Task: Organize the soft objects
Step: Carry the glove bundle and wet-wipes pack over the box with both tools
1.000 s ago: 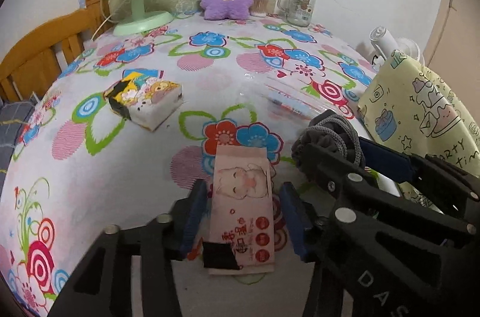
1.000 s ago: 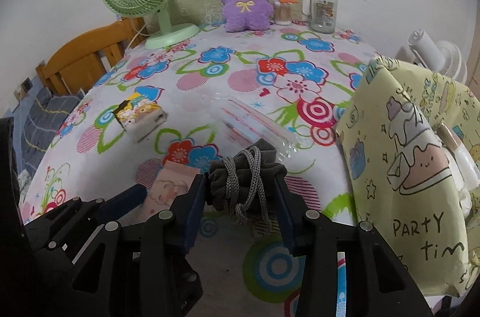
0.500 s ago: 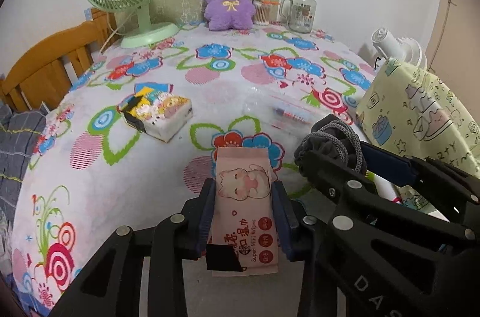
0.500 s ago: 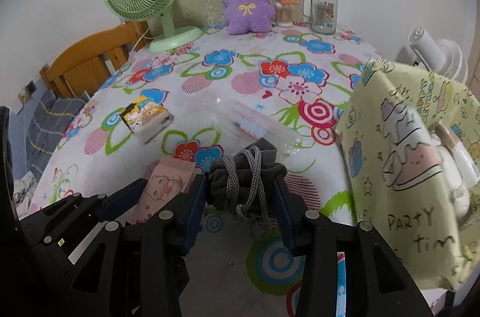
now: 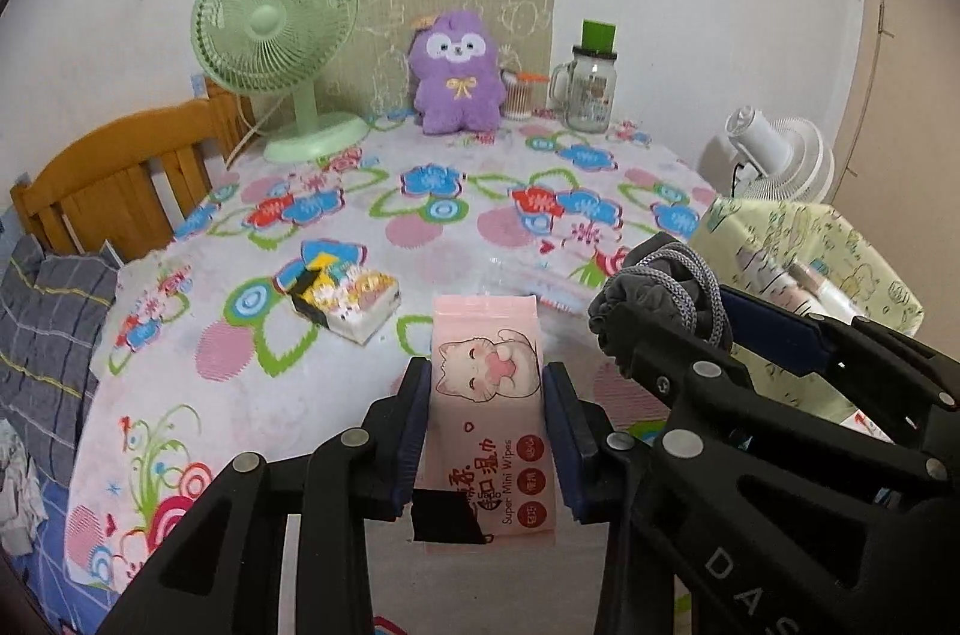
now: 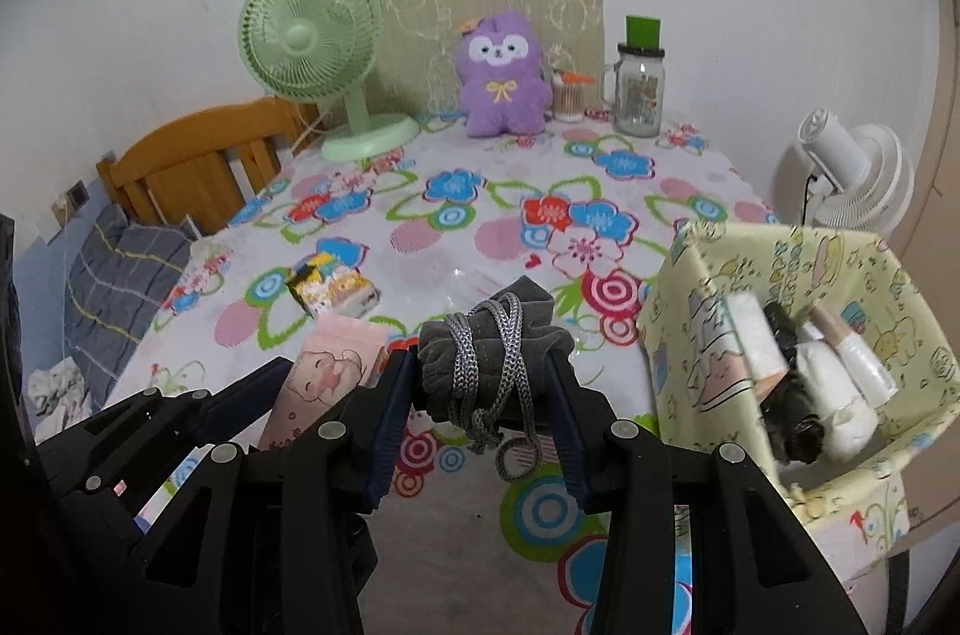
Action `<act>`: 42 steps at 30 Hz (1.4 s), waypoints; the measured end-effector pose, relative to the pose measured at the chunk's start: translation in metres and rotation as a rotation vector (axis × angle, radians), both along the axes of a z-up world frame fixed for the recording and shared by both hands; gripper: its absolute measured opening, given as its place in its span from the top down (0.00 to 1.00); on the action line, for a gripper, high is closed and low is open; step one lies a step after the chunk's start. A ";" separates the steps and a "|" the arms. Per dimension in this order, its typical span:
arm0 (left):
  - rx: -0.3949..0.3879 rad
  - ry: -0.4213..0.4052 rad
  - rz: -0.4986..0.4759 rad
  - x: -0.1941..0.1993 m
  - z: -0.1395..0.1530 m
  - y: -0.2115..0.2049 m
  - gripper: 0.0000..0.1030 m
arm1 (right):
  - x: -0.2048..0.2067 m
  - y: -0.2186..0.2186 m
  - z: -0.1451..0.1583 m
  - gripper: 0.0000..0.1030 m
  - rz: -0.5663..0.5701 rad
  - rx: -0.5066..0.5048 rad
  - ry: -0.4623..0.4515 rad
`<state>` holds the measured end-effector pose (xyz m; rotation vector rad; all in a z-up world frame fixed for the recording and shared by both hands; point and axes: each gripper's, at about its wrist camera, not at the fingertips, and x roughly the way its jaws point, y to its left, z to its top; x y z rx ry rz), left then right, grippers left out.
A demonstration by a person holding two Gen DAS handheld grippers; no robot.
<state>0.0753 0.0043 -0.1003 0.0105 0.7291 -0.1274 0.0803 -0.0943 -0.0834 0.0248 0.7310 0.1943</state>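
1. My left gripper (image 5: 486, 416) is clamped on the pink wipes pack (image 5: 489, 395); both pads press its sides, and the pack is clear of the table (image 5: 360, 191).
2. My right gripper (image 6: 483, 398) is closed on the grey pouch (image 6: 486, 365), its cord wound round it and a loop dangling below the jaws. It too hangs off the cloth.
3. The step in hand, as I judge it, is the carry: both soft things are picked up and neither is stowed yet.
4. The yellow bin (image 6: 684, 335) stands open just to my right, at the table's edge. It already holds white rolls and something dark, so free room looks to be towards its near side.
5. Next I should swing right over the rim, pouch first since it is nearer, then the pack, and let go only once each is inside the walls.
6. Risks: the loose cord may catch the rim, and the bin's soft wall may fold if I knock it.
7. A tissue pack (image 5: 345, 302) lies on the table to my left, and a purple plush (image 5: 459, 74) sits at the far edge.
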 end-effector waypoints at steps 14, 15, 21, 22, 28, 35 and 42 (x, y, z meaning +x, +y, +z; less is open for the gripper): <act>0.013 -0.094 0.007 -0.008 0.050 -0.015 0.64 | -0.006 -0.016 0.050 0.54 0.022 0.008 -0.076; 0.011 -0.097 0.005 -0.008 0.052 -0.018 0.64 | -0.006 -0.018 0.052 0.54 0.024 0.005 -0.079; 0.028 -0.102 -0.001 -0.004 0.059 -0.040 0.63 | -0.002 -0.038 0.060 0.54 0.021 -0.004 -0.089; 0.031 -0.103 -0.003 -0.003 0.059 -0.043 0.64 | -0.002 -0.042 0.061 0.54 0.019 -0.006 -0.090; 0.043 -0.106 -0.026 0.002 0.062 -0.070 0.64 | 0.002 -0.068 0.064 0.54 -0.004 -0.019 -0.098; 0.040 -0.105 -0.081 0.011 0.065 -0.106 0.63 | 0.006 -0.102 0.066 0.54 -0.045 -0.028 -0.110; 0.049 -0.088 -0.147 0.021 0.061 -0.140 0.63 | 0.009 -0.136 0.062 0.54 -0.087 -0.033 -0.109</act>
